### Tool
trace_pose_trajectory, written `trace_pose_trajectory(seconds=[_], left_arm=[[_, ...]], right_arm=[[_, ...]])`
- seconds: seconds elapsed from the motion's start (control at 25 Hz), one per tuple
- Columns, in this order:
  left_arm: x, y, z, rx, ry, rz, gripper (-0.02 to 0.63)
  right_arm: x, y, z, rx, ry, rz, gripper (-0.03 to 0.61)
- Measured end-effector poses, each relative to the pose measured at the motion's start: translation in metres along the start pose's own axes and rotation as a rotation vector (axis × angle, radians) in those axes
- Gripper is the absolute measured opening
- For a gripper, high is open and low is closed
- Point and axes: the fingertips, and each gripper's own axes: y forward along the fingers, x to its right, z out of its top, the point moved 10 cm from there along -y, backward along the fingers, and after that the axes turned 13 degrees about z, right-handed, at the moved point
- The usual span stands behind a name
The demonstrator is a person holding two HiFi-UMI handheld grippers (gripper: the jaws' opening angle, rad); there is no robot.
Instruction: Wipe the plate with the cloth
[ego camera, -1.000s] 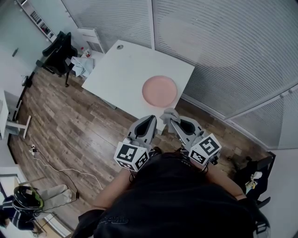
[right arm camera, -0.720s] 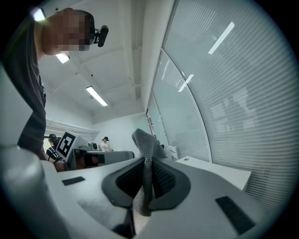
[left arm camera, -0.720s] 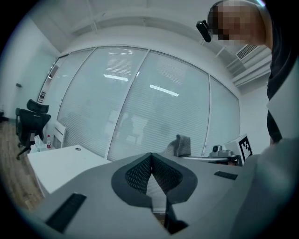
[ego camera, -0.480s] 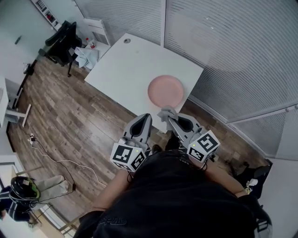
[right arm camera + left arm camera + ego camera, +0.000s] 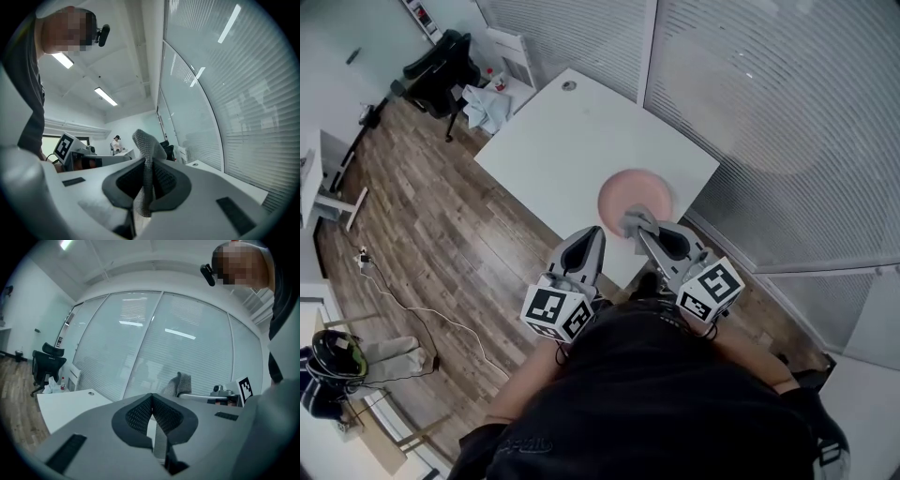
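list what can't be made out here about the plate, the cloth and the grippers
- Head view: the plate's near rim, covered by the right gripper and its cloth.
- Head view: any dirt on the plate, too small to tell.
- Both gripper views: the plate itself, blocked by each gripper's own body.
- Head view: the pale clutter at top left, too small to name.

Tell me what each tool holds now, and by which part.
The right tool is shut on the grey cloth, pinched partway along, ends free. The left tool is shut and holds nothing.

L gripper (image 5: pixel 592 234), R gripper (image 5: pixel 637 227): jaws closed
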Motion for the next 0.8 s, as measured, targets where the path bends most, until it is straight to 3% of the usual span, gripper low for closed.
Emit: trace_pose_trajectory(seconds=[0.2,0.44,0.56,0.8], left_arm=[[0.015,0.022,-0.001,0.019,-0.013,0.029,0.017],[0.008,0.022,-0.017,-0.008,-0.034,0.096,0.017],[0.014,0.05,-0.013,-0.011,-0.047,0.119,0.017],[0.001,0.061,-0.011,-0.027,-0.075,0.071,0.017]], right_arm=[[0.026,-0.008,0.007,-0.016,-0.018,0.044,0.032],[0.04,-0.011,-0.001,-0.064,0.032,0.023,0.032],[0.075,-0.018,0.006,-0.065,0.057,0.012,0.032],[0.09,-0.006,0.0,-0.059,0.152,-0.007,0.032]])
